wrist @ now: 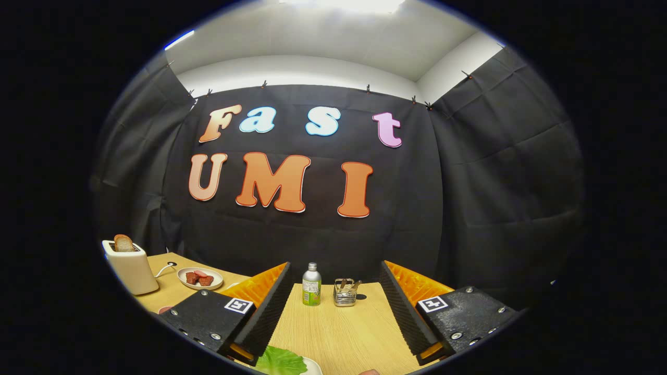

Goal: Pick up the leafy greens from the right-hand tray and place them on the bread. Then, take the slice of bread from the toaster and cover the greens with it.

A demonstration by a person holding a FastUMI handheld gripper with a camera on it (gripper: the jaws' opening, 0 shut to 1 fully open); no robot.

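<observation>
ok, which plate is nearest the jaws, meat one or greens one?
The greens plate: it sits low between the open jaws, leaf on it. The meat plate lies farther off, beside the toaster.

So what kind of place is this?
Likely a staged kitchen booth: black cloth wall, a wooden table with a toaster holding bread, and a bottle. The gripper is open.

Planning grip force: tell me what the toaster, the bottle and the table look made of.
Toaster: likely matte cream plastic or painted metal, no glare. Bottle: silvery shiny top suggests metal, with a printed wrap. Table: light wood or wood-look laminate, fine straight grain, matte. The gripper is open, with bare table between its fingers.
</observation>
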